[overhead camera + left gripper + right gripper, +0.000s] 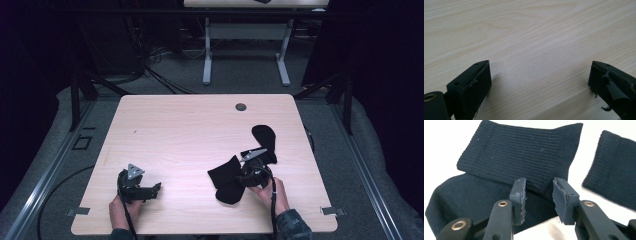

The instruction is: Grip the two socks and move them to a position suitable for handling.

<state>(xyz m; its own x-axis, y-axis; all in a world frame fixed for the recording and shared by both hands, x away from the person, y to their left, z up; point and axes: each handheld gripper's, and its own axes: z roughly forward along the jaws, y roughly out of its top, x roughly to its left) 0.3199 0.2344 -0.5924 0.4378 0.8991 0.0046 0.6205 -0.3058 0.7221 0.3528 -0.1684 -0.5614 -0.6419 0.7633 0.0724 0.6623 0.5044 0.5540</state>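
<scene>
Hands came in from the worktop's (200, 130) near edge. The left claw (156, 188) lay low, jaws wide, empty. The right claw (539, 195) hovered partly open over the folded black sock (506, 162), gripping nothing; a second sock (616, 167) lay beside.

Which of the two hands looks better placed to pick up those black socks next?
Right. The right gripper sits right at the folded sock, its jaws parted around the ribbed cuff. The left gripper rests far off on bare table, jaws open on nothing.
</scene>
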